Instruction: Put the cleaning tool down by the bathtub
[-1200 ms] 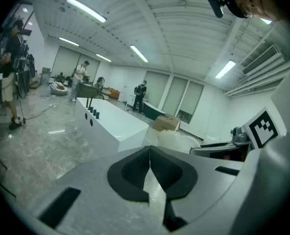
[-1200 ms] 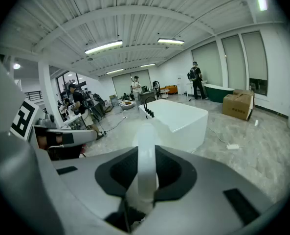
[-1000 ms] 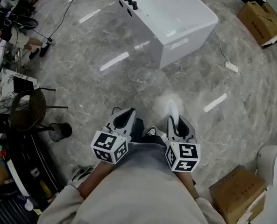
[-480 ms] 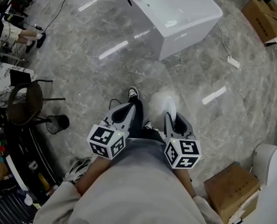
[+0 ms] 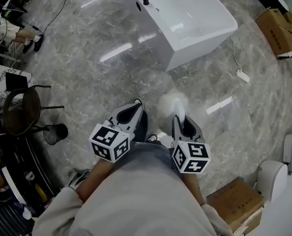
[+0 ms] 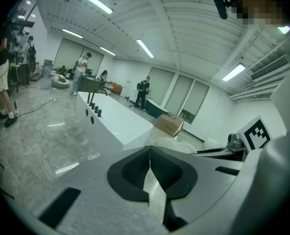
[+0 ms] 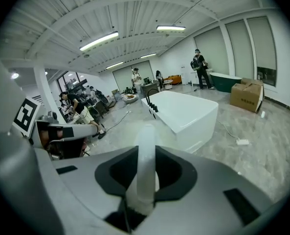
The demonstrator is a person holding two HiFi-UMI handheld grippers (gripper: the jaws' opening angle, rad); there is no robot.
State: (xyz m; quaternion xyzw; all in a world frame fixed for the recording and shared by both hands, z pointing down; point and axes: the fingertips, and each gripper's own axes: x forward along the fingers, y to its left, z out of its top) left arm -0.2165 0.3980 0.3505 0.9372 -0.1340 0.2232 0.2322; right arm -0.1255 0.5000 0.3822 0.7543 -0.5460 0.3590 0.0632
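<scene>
right gripper (image 7: 145, 175) clamps the tool (image 7: 145, 141); left gripper (image 6: 149, 155) is pinched empty. hold firm, walk nearer the tub (image 5: 195, 18), then lower it gently beside.

I wear a loose, pale grey top (image 5: 136, 200) with sleeves (image 5: 57, 214) bunched up above the forearms. My left gripper (image 6: 149, 151) and right gripper (image 7: 145, 148) have smooth grey shells, black scooped pads and dark rectangular slots. At the back of each sits a white cube printed with black square markers: the left cube (image 5: 109, 142) and the right cube (image 5: 191, 157).
</scene>
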